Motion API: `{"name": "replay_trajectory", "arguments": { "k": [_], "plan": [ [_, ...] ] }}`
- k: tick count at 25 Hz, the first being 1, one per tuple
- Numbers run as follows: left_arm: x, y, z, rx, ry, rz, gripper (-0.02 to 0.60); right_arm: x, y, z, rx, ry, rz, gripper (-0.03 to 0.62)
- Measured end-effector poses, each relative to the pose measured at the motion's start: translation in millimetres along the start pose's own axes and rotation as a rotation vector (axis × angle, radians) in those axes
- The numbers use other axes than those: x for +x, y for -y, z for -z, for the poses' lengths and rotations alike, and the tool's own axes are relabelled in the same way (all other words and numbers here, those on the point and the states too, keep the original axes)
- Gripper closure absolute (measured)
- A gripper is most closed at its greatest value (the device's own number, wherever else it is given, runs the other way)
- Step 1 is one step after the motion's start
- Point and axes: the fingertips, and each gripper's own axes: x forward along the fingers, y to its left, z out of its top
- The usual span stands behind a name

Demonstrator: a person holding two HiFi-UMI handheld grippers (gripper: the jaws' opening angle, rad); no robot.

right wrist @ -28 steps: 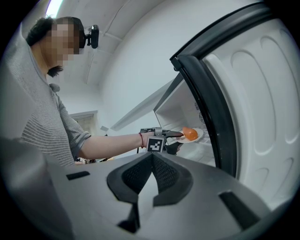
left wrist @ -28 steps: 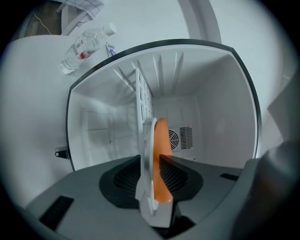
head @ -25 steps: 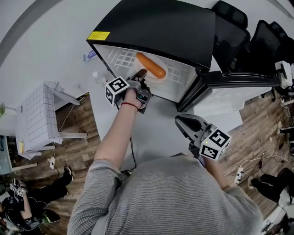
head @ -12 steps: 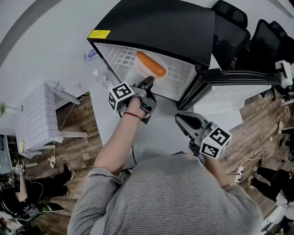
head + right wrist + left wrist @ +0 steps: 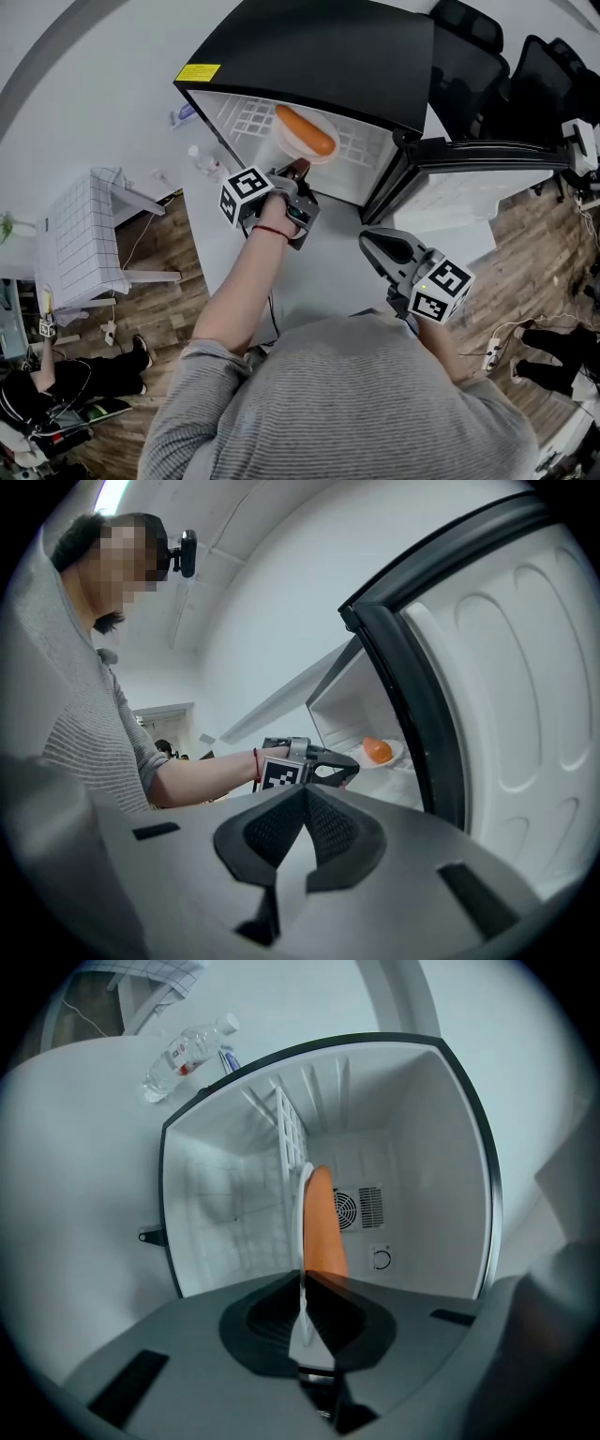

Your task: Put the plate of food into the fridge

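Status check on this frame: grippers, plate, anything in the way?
Left gripper jaws just closed, seemingly empty, at plate rim. Right gripper shut, idle. Food on plate, on fridge shelf. Fridge door open, nothing blocking.

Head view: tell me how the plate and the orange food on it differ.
The plate is white, the orange food bright orange. The plate is round and flat; the food is long and rounded. The plate sits on the wire shelf; the food lies on the plate. Both are inside the open fridge.
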Motion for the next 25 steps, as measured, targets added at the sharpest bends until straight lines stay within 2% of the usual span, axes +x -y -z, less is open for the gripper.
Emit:
{"name": "replay_trajectory", "arguments": {
  "k": [25],
  "plan": [
    [41,9,-23,-0.027,-0.013,0.004,0.558,-10,13,3,0.018,-0.005,0.019,0.580]
  ]
}}
